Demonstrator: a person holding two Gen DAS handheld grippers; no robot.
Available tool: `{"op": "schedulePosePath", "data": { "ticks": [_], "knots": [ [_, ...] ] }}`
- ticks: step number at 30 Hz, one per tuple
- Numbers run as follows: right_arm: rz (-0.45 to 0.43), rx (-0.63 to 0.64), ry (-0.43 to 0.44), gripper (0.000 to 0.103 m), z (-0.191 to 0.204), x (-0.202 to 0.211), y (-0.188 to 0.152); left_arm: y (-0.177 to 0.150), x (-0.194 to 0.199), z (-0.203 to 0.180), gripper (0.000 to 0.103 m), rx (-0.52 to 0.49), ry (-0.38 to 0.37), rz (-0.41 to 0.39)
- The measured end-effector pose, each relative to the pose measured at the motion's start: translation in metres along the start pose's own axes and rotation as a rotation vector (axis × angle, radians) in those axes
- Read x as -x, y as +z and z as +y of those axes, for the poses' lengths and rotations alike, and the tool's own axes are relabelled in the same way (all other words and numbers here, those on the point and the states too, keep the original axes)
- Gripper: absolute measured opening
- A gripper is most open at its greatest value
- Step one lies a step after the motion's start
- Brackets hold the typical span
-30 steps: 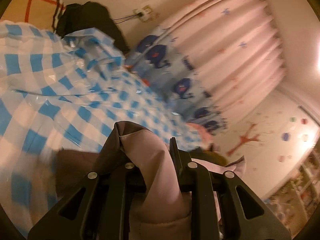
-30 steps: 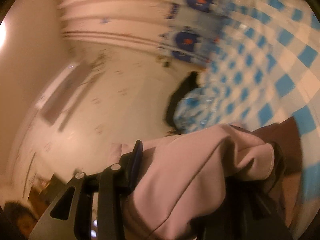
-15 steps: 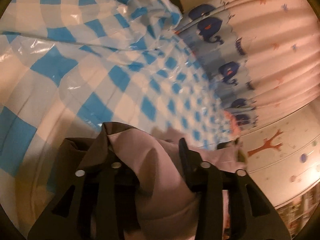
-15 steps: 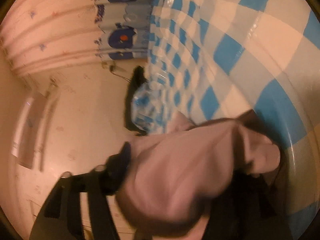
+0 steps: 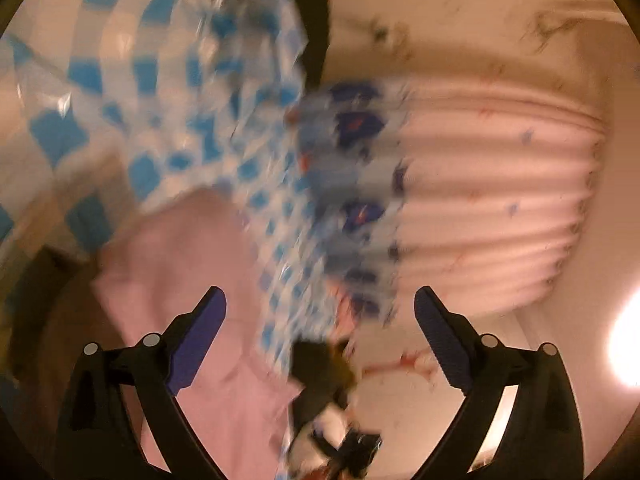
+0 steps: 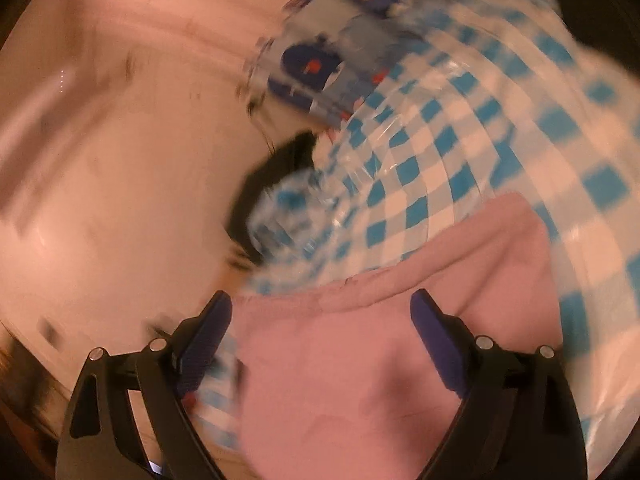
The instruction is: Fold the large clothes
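Garment: pink clothing (image 6: 360, 380) lies on the blue-checked plastic sheet (image 6: 460, 152).
Left hand-held gripper (image 5: 320, 328): jaws opening wide, nothing clamped, garment beside its left finger.
Right hand-held gripper (image 6: 322, 324): jaws opening, pads clear of the garment below.

dim warm light, heavy motion blur

both close over checked cloth (image 5: 172, 128)

Layout on covered surface
Garment (image 6: 360, 380) lying on checked plastic sheet (image 6: 460, 152); curtain (image 5: 500, 200) behind sheet's far edge.
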State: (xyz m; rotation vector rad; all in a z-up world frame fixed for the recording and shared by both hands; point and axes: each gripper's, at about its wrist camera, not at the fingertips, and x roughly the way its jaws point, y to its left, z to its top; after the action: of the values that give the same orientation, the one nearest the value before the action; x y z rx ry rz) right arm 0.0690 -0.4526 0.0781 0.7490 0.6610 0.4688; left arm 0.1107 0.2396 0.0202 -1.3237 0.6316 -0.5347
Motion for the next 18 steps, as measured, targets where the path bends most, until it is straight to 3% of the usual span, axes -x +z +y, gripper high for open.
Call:
{"op": "schedulePosePath", "data": {
  "ticks": [2, 4, 7, 10, 11, 12, 14, 18],
  "knots": [
    [0.042, 0.125, -0.093, 0.087, 0.022, -0.022, -0.003, -0.008, -0.003, -0.023, 0.095, -0.151, 0.048, -0.019],
    [0.078, 0.257, -0.218, 0.087, 0.037, -0.052, -0.005, -0.030, -0.026, -0.041, 0.095, -0.341, 0.131, 0.052],
    [0.111, 0.467, -0.456, 0.087, 0.043, -0.103, -0.012, -0.071, -0.073, -0.043, 0.095, -0.639, 0.339, 0.139],
    [0.177, 0.573, -0.640, 0.087, 0.011, -0.154, -0.024, -0.109, -0.126, -0.012, 0.095, -0.932, 0.597, 0.190],
    [0.214, 0.581, -0.675, 0.090, -0.008, -0.170, -0.028, -0.118, -0.147, 0.011, 0.095, -0.978, 0.663, 0.236],
    [0.260, 0.551, -0.657, 0.091, -0.031, -0.186, -0.030, -0.119, -0.156, 0.025, 0.095, -0.962, 0.662, 0.265],
    [0.243, 0.425, -0.607, 0.096, -0.061, -0.194, -0.022, -0.120, -0.171, 0.039, 0.095, -0.988, 0.687, 0.239],
    [0.276, 0.326, -0.593, 0.096, -0.089, -0.200, -0.018, -0.123, -0.188, 0.052, 0.095, -1.024, 0.752, 0.252]
  ]
}}
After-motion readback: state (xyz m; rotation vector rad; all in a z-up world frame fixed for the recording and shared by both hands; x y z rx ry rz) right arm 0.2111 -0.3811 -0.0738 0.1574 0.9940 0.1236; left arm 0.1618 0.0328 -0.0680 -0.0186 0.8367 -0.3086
